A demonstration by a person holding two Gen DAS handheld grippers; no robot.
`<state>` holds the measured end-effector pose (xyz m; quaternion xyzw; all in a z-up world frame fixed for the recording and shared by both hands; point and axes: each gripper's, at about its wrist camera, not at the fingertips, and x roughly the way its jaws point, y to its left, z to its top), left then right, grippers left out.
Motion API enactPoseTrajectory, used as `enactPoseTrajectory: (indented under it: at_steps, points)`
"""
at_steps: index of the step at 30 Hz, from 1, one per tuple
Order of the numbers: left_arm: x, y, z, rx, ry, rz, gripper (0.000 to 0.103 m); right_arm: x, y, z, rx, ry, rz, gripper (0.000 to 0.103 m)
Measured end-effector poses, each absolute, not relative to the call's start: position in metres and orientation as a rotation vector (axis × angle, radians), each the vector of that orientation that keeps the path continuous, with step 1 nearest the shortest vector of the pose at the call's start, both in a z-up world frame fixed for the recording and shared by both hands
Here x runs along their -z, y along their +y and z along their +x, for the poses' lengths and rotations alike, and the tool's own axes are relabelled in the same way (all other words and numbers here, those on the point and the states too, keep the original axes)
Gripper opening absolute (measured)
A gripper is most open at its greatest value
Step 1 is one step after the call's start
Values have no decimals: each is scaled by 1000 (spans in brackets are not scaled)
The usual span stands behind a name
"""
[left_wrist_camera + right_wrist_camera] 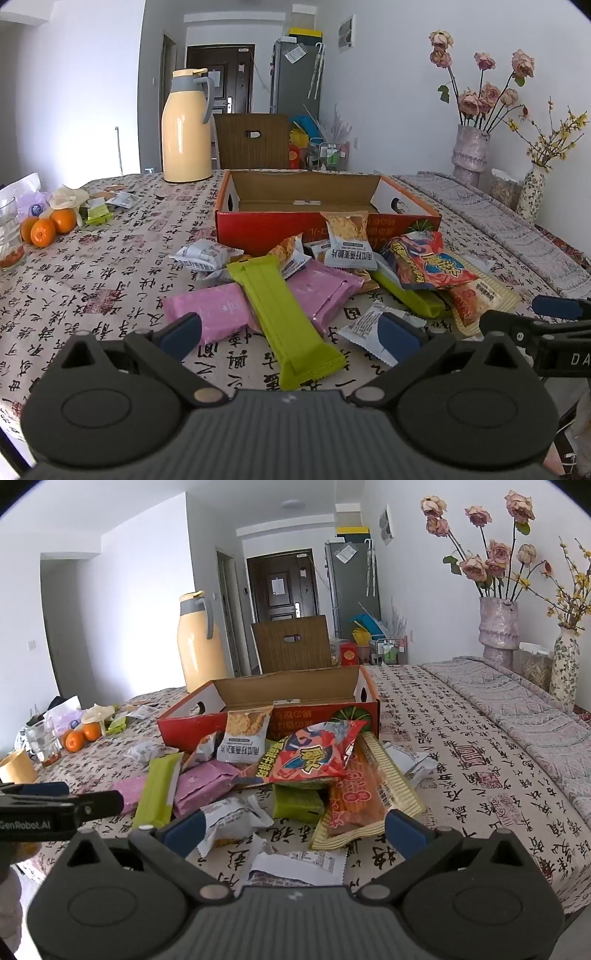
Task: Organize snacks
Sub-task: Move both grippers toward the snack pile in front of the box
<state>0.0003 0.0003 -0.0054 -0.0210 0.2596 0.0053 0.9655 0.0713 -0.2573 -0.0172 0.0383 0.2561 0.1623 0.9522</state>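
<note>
snack packets [295, 288]: green, pink, red, white, heaped before red box [258, 225] | left gripper [291, 332], right gripper [295, 827]: spread wide, empty

A home dining room: clothed table [110, 266], thermos jug [186, 129], vased dried roses [471, 151], entrance door [221, 81].

Snack heap [314, 280] before open empty box [306, 192]
</note>
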Motion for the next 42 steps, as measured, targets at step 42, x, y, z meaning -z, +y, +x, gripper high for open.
enactPoseTrajectory:
  at_steps: [42]
  points:
    - [12,7,2,2,536,-64,103,29,-255,77,-323,552,51,103]
